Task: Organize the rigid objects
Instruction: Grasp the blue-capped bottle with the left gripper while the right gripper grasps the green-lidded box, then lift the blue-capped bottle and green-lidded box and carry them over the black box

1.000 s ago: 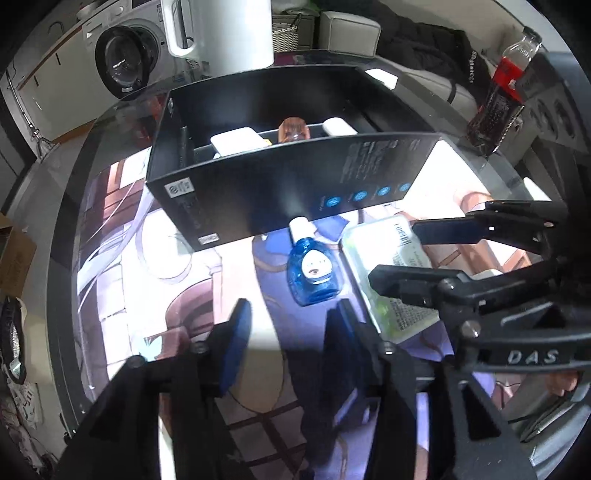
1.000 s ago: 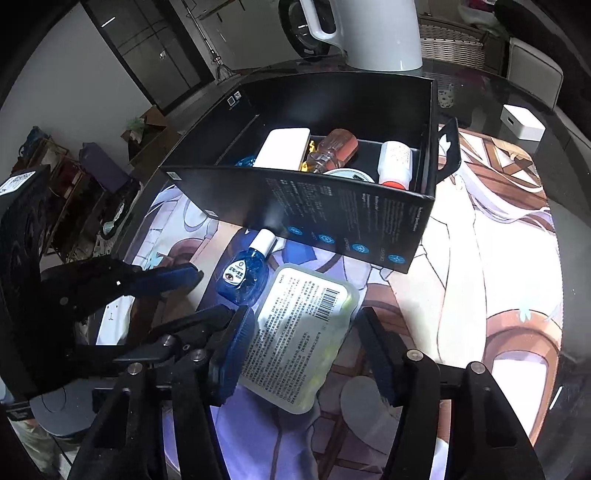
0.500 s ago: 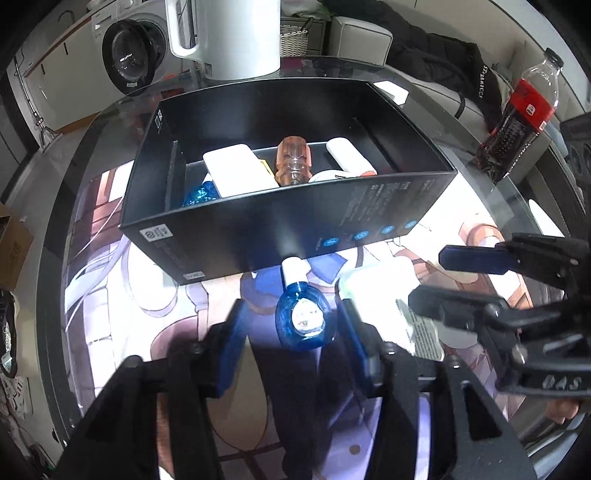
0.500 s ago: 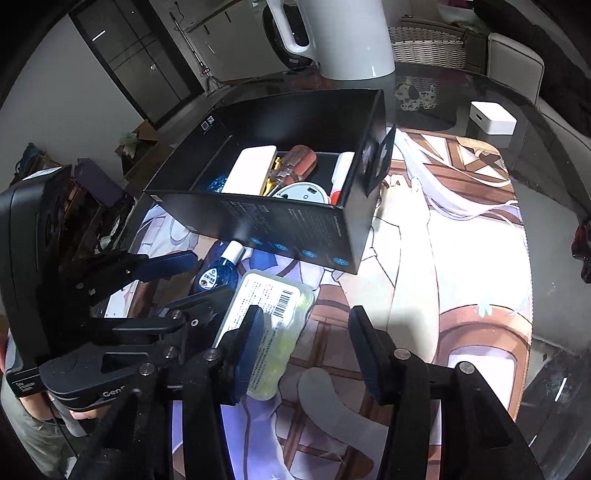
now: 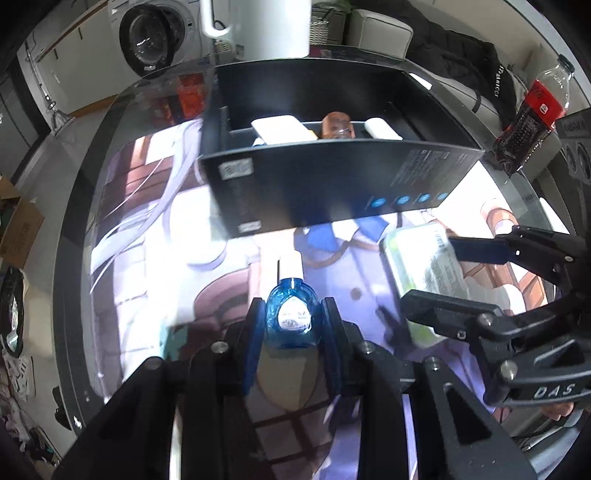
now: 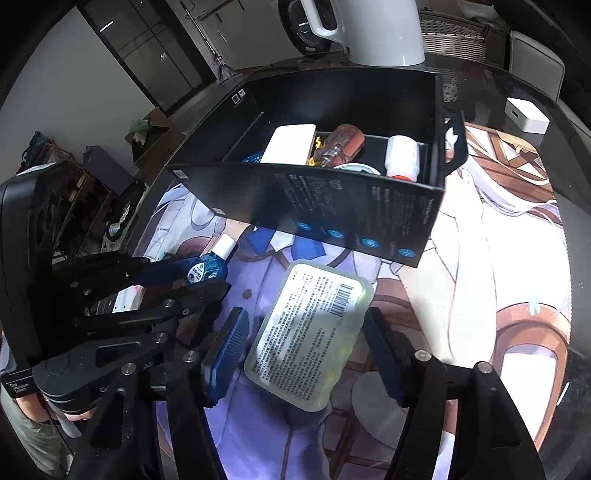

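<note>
My left gripper is shut on a small blue bottle with a white cap, just in front of the black box; the bottle also shows in the right wrist view. My right gripper is open, its fingers either side of a flat translucent case with a barcode label that lies on the mat; the case also shows in the left wrist view. The black box holds a white case, a brown bottle and a white tube.
A white kettle stands behind the box. A red-labelled drink bottle stands at the table's right edge. A small white block lies at the far right. The printed mat covers the round glass table.
My left gripper moved forward around the blue bottle and closed on it. My right gripper moved forward so the translucent case now lies between its open fingers.
</note>
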